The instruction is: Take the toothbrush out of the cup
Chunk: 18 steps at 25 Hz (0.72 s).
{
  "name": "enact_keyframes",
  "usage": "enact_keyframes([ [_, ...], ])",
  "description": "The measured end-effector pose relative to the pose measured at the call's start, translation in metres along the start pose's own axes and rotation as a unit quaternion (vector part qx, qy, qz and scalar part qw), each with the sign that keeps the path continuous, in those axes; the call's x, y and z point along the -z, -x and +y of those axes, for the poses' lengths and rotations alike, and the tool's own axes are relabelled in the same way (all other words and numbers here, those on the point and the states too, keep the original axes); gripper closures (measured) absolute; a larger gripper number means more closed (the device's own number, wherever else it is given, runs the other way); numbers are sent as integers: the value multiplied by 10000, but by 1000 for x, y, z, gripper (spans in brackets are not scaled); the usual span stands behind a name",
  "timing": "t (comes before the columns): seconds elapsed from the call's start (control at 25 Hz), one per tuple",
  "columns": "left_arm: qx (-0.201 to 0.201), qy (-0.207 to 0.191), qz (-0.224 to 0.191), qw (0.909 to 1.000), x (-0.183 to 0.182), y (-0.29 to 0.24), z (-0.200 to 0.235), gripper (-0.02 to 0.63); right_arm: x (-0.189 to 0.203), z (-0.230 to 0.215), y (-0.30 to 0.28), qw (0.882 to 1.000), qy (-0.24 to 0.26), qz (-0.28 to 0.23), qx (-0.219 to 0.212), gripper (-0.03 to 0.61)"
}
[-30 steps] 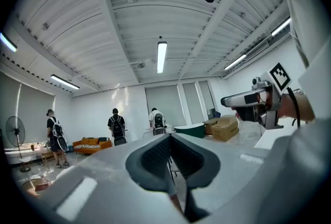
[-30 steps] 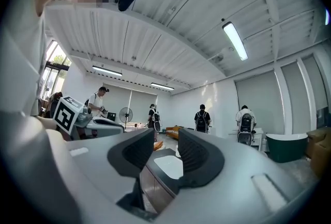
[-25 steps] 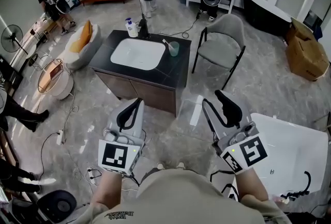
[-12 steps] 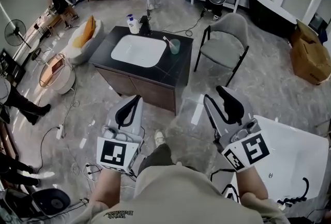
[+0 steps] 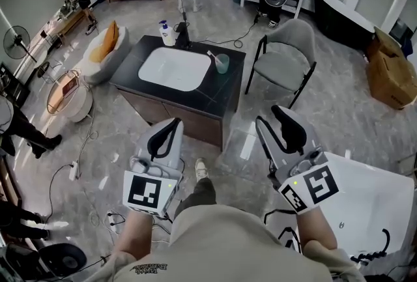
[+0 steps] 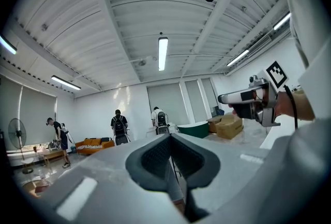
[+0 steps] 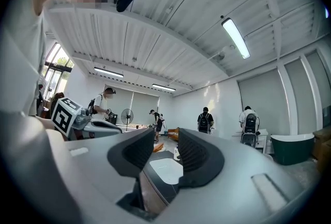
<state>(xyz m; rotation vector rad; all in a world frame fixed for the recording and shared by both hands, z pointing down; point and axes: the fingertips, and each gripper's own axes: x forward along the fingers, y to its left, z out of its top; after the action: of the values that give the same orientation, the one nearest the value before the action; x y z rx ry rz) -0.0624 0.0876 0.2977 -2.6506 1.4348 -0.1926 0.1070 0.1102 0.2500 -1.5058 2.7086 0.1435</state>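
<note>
Foot [image 5: 201, 169] stepped forward; chair [image 5: 285, 53] stands near cup [image 5: 222, 63].

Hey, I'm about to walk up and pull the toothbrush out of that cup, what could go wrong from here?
1. The cup stands near the right edge of the counter. Dragging the leaning toothbrush sideways instead of lifting it could tip the cup over.
2. The left gripper is shut, so it would need opening before a grasp. The right gripper is open.
</note>
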Motion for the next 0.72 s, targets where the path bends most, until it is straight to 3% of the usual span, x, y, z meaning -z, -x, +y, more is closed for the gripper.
enact_keyframes([
  [0.16, 51, -143, -82, 9999, 5, -22, 21, 612, 7, -12, -27, 10000, -7, 46, 42, 430],
  [0.44, 171, 15, -45, 9998, 21, -73, 61, 612, 29, -31, -88, 9991, 158, 387, -66, 430],
  [0.72, 332, 61, 100, 9994, 38, -136, 113, 612, 49, -57, -161, 9981, -27, 605, 97, 430],
])
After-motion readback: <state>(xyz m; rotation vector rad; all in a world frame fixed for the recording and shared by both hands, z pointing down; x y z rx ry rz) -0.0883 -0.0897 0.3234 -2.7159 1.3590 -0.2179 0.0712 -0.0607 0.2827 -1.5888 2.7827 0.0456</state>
